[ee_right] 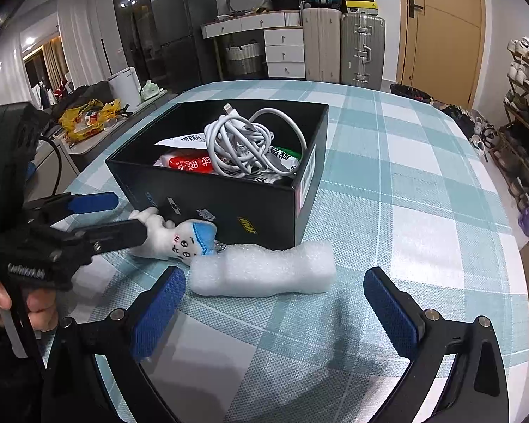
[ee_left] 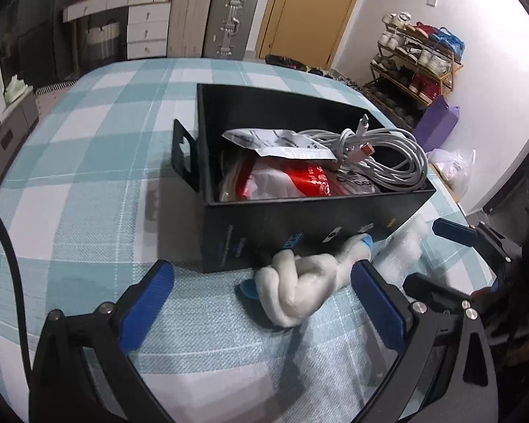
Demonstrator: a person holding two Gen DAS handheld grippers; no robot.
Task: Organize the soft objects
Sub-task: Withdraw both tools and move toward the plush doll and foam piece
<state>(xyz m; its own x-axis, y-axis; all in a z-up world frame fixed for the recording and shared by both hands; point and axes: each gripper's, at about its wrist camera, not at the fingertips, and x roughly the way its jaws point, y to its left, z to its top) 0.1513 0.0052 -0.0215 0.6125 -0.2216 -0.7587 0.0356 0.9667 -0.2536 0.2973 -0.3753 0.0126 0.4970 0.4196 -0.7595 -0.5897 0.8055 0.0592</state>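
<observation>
A white plush doll with a blue cap (ee_left: 299, 289) (ee_right: 180, 243) lies on the checked tablecloth against the front wall of a black box (ee_left: 299, 225) (ee_right: 229, 204). My left gripper (ee_left: 262, 269) (ee_right: 130, 216) is open, its fingers on either side of the doll's legs. Beside the doll's head lies a white foam piece (ee_right: 264, 271) (ee_left: 405, 243). My right gripper (ee_right: 274, 276) (ee_left: 423, 255) is open, just short of the foam. The box holds a coiled white cable (ee_left: 381, 155) (ee_right: 243, 141), red-and-white bags (ee_left: 292, 179) and a paper packet.
A teal and white checked cloth (ee_right: 405, 211) covers the table, which drops off at left and right. Suitcases (ee_right: 342, 46), drawers and a door stand behind. A shoe rack (ee_left: 416, 63) and purple bag (ee_left: 437, 127) are at the right. A person's hand (ee_right: 3, 299) holds the left gripper.
</observation>
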